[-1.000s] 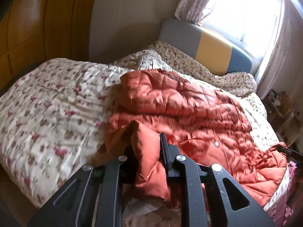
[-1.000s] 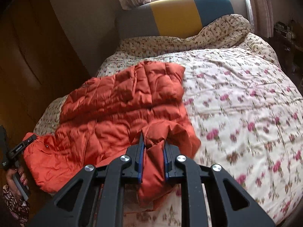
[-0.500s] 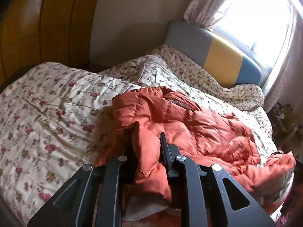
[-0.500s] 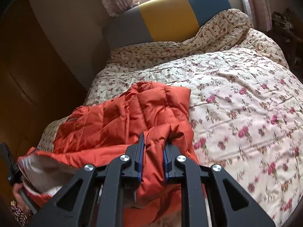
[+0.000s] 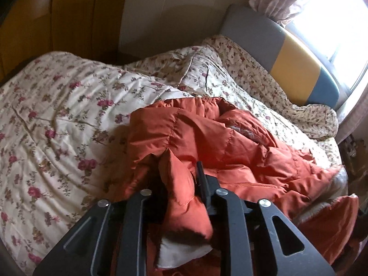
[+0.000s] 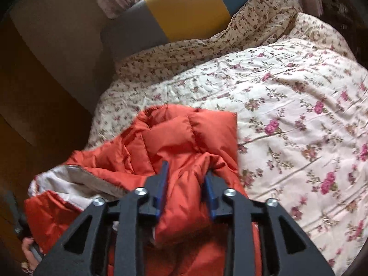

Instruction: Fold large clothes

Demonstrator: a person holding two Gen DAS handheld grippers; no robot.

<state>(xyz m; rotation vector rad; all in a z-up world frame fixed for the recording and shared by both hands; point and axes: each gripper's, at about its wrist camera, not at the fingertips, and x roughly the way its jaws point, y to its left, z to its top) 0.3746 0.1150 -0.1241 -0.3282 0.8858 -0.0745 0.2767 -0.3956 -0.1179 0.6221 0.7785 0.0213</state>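
An orange-red quilted down jacket (image 5: 230, 142) lies on a floral bed quilt (image 5: 57, 119). My left gripper (image 5: 179, 172) is shut on a bunched fold of the jacket's near edge and holds it lifted, with pale lining showing below. In the right wrist view the jacket (image 6: 184, 135) is doubled over itself. My right gripper (image 6: 186, 174) has blue pads (image 6: 161, 184) and is shut on another fold of the jacket's edge. The white lining (image 6: 69, 181) shows at the left. The jacket's underside is hidden.
A grey, yellow and blue headboard (image 6: 184, 7) stands at the far end under a curtained window (image 5: 333, 23). Wooden wardrobe panels (image 5: 57, 16) line one side. The floral quilt (image 6: 299, 115) spreads to the right of the jacket.
Both grippers have lifted the jacket's near edge and carried it forward toward the headboard. The jacket has folded over itself, now covers less of the bed, and its white lining shows.
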